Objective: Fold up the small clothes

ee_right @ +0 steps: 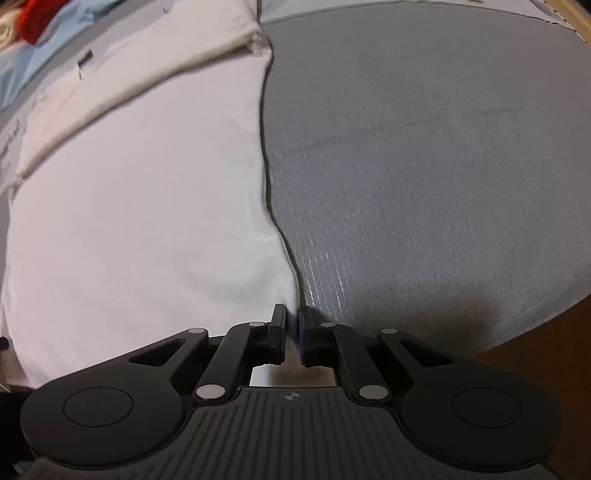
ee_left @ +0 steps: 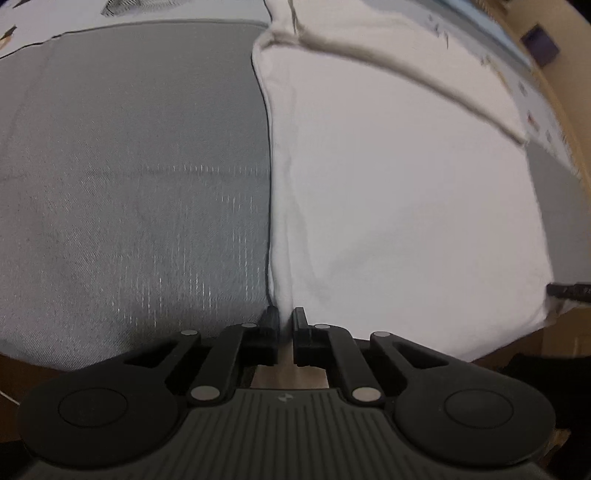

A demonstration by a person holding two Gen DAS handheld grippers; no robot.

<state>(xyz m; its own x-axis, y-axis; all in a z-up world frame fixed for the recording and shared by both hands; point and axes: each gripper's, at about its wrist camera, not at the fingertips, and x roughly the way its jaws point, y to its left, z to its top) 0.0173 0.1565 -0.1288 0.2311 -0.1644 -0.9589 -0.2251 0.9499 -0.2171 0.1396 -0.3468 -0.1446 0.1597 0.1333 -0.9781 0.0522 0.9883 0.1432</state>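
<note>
In the left wrist view the left gripper [ee_left: 285, 317] sits at bottom centre, its jaws clamped on the near corner of the white garment [ee_left: 388, 206] — the cloth fills the right half of that frame, lying flat on a grey mat [ee_left: 129, 184]. In the right wrist view the right gripper [ee_right: 292, 315] pinches the garment's opposite near corner, jaws together on its edge, with the garment filling the left half. Farther up runs its thick folded hem. A red item [ee_right: 37, 14] shows at upper left.
</note>
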